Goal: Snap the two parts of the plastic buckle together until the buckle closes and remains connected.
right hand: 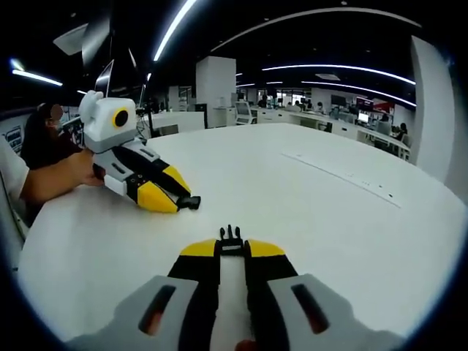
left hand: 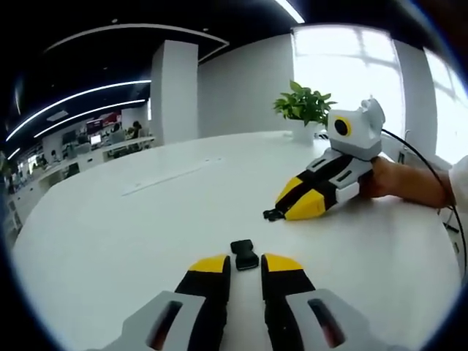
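The buckle is in two separate black halves, one in each gripper. My left gripper (left hand: 246, 262) is shut on the blocky socket half (left hand: 245, 254), which sticks out past its yellow tips just above the white table (left hand: 146, 241). My right gripper (right hand: 232, 248) is shut on the pronged half (right hand: 231, 236), prongs pointing forward. In the left gripper view the right gripper (left hand: 281, 212) lies low over the table to the right, the pronged half (left hand: 273, 214) at its tips. In the right gripper view the left gripper (right hand: 183, 199) comes in from the left, holding the socket half (right hand: 191, 202). The halves are apart.
A potted green plant (left hand: 303, 106) stands at the table's far edge. A person's hand (left hand: 406, 183) holds the right gripper, and a forearm (right hand: 51, 179) holds the left one. Office desks and a pillar lie beyond the table (right hand: 351, 219).
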The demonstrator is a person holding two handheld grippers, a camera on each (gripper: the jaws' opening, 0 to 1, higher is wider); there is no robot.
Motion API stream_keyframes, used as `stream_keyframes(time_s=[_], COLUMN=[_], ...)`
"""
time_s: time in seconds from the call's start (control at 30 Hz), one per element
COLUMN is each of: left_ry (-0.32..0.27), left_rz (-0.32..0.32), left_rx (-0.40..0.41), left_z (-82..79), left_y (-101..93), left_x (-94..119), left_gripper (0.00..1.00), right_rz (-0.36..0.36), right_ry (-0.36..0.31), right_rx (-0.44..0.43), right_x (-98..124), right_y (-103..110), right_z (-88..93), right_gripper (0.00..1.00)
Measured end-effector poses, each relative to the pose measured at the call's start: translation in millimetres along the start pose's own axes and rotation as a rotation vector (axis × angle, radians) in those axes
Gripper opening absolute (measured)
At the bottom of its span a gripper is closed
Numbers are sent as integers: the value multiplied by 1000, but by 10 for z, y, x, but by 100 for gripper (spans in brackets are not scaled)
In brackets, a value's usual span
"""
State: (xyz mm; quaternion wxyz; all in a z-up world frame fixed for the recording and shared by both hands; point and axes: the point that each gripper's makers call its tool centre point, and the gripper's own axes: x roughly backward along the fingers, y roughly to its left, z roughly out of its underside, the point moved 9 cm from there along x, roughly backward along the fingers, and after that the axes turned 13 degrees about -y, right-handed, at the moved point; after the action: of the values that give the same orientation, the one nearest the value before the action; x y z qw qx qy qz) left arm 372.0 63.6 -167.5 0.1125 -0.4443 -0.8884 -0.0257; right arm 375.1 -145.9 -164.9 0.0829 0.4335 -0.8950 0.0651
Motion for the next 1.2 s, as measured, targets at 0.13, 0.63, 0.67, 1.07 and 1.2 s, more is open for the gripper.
stream_keyframes(time_s=[0.13,0.63,0.67,1.07,1.2], left_ry=[2,0,0,0,1], left_rz=[-9,-11,-11,-23,-8], left_rx=[1,2,2,-1,-3], left_z=[0,1,0,11,14], left_y=[3,6,7,26,6], left_x=[2,-1,-1,-10,-12], left_gripper=[15,13,13,13,13], right_rz=[0,0,1,5,5], right_ry=[-2,-6,-5,-8,-7], right_rx=[1,11,12,10,11], right_x=[-4,-13,-12,-8,-5], right_y=[7,22,18,13,11], right_z=[0,-2,-1,2,1], right_gripper=[15,14,13,13,13])
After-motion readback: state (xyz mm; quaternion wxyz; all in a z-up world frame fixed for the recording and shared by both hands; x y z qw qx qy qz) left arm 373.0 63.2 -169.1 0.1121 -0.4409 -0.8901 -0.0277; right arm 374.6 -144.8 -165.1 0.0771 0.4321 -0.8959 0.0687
